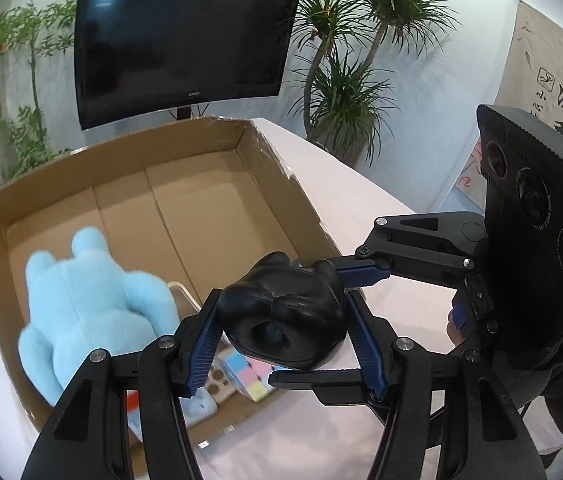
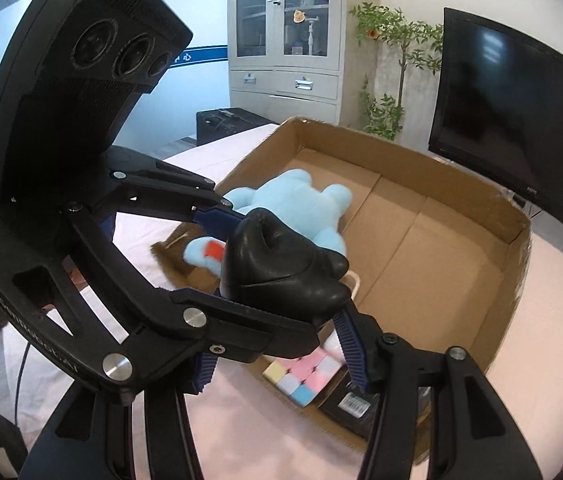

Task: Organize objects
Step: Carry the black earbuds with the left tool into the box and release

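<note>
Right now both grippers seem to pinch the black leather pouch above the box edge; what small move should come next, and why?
Probably carry the black pouch forward over the bare cardboard floor of the box before releasing: left gripper and right gripper both clamp it, and the blue plush and pastel cube crowd the near corner.

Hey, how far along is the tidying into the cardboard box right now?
Well under way. Already inside the open brown cardboard box: a light blue plush toy and a pastel-coloured puzzle cube, among other small items. In hand: a black padded leather cushion-like object, gripped by both the left claw and the right claw at the box's near edge. Left: lowering it in and releasing.
</note>
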A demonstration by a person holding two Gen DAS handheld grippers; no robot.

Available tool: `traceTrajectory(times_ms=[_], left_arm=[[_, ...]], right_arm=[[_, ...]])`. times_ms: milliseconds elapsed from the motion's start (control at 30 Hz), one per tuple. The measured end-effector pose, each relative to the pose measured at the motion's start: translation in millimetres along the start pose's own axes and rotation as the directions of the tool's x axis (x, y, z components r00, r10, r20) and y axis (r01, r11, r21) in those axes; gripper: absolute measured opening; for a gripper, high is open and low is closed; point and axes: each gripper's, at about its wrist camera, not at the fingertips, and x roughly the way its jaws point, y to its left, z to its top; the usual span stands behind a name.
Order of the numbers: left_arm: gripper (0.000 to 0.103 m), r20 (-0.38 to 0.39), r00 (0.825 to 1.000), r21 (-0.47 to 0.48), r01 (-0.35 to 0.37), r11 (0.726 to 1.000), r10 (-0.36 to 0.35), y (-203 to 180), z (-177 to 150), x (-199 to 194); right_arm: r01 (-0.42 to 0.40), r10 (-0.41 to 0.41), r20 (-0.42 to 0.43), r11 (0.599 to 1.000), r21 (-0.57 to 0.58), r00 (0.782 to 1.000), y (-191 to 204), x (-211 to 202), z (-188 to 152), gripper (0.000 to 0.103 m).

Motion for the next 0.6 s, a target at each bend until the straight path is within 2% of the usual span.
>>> traceTrajectory(times_ms=[300, 600], left_arm=[[0.059, -0.036, 0.999, -0.031, 0.022, 0.999, -0.023, 30, 33, 37], [0.059, -0.089, 0.995, -0.101, 0.031, 0.994, -0.040, 56, 22, 89]], right_arm=[[0.020, -0.020, -0.013, 1.000, 0.023, 1.000, -34, 22, 16, 0.050], [0.016, -0.012, -0.068, 0.999, 0.052, 0.998, -56, 60, 3, 0.050]])
